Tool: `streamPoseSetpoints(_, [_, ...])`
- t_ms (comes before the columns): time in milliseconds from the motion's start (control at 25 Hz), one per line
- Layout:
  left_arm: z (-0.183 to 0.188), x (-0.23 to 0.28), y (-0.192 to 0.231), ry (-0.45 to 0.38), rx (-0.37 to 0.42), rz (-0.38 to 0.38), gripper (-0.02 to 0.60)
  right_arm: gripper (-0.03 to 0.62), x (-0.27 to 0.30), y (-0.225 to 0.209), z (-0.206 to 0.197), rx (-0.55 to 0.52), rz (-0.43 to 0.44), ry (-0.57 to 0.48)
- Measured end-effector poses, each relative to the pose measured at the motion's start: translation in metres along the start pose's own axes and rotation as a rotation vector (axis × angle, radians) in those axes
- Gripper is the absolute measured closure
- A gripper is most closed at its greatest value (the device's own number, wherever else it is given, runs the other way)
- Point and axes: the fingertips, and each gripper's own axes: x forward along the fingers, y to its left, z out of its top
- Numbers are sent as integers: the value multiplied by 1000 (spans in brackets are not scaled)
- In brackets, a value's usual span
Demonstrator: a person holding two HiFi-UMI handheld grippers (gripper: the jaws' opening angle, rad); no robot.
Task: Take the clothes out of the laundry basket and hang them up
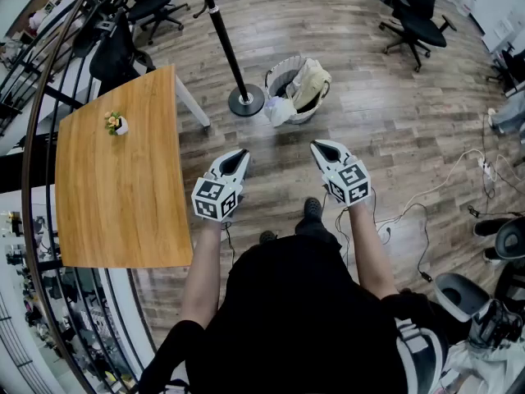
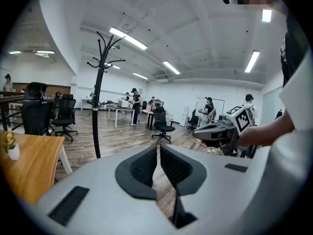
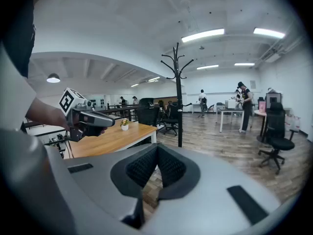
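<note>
Standing short of the laundry basket (image 1: 277, 71), we carry both claws forward and empty, ready to reach: the left gripper (image 1: 239, 153) a sliver apart, the right gripper (image 1: 323, 147) pressed together. The clothes (image 1: 312, 82) lie heaped in the basket, just beside the coat stand (image 1: 223, 35) meant for hanging them.

Left gripper (image 1: 238, 153) jaws a crack apart, right gripper (image 1: 321, 145) jaws closed, both empty, forearms outstretched
</note>
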Motion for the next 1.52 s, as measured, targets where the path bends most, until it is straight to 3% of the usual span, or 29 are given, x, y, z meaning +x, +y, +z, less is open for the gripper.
streamPoseSetpoints(960, [0, 96, -5, 22, -63, 108, 543, 585, 32, -92, -10, 4, 161, 4])
streamPoseSetpoints(1280, [9, 122, -18, -9, -69, 135, 537, 476, 25, -113, -14, -17, 225, 16])
streamPoseSetpoints(1520, [7, 135, -22, -1, -72, 150, 472, 422, 26, -127, -15, -24, 241, 15])
